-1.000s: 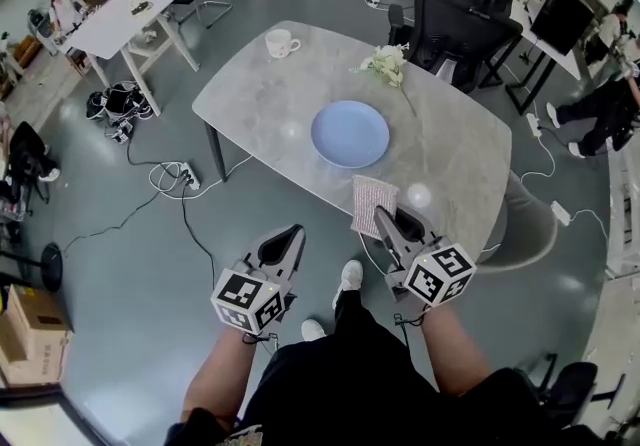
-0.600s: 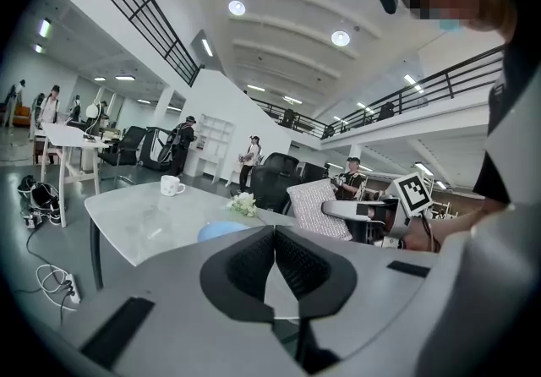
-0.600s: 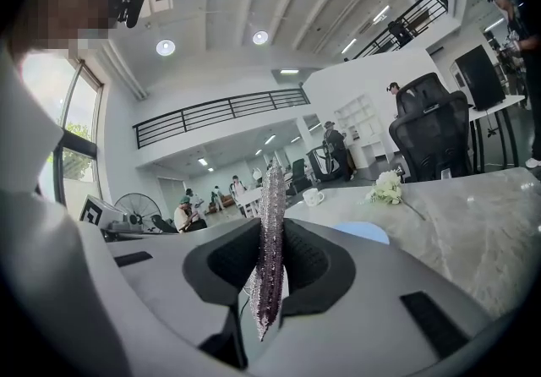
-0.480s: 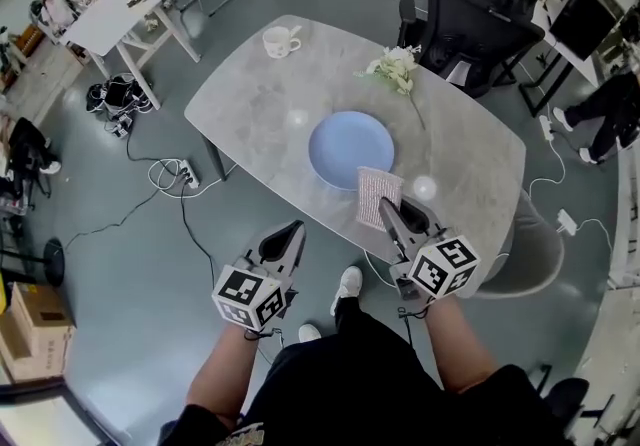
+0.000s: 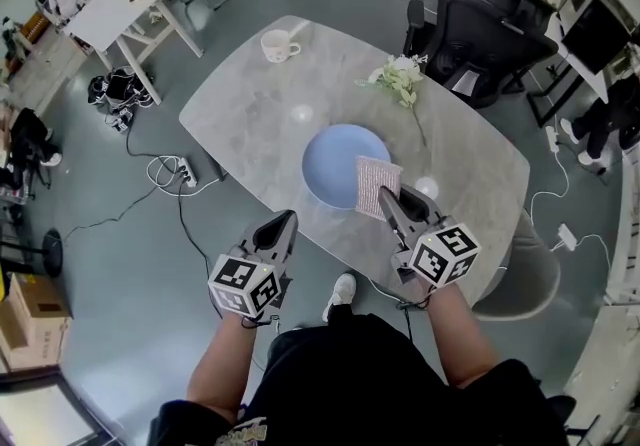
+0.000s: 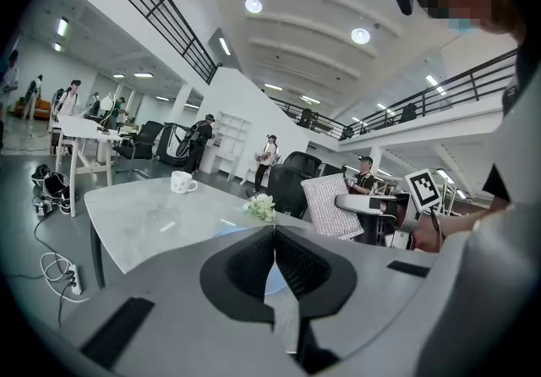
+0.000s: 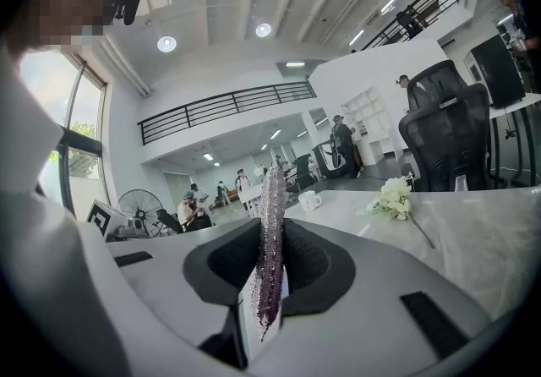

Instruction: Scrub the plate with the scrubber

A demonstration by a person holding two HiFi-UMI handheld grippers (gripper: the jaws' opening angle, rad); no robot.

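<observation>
**Inspector:** State the right gripper and its load.

**Assessor:** Jaws clamped on the scrubber. This is a thin, flat, sparkly pad, pinched by its lower edge. It stands on edge and projects beyond the fingertips. I judge the grip deliberate: a free flat face can be laid against the dish.

**Inspector:** And the left gripper?

**Assessor:** Jaws together, nothing between them. It hangs at the near edge of the table, to the near left of the plate and apart from it. Presumably it is placed to steady the plate, though closed jaws cannot grip a rim.

**Inspector:** Where is the plate relative to the scrubber?

**Assessor:** The blue plate lies flat near the table's middle, just ahead of both grippers. In the head view the scrubber overlaps its near right rim. In the left gripper view the pad appears raised off the surface, so I record no contact. Scrubbing is not yet begun.

**Inspector:** Anything else in the work area?

**Assessor:** A cup at the far left corner and a flower sprig beyond the plate. Both are well apart from it.
</observation>
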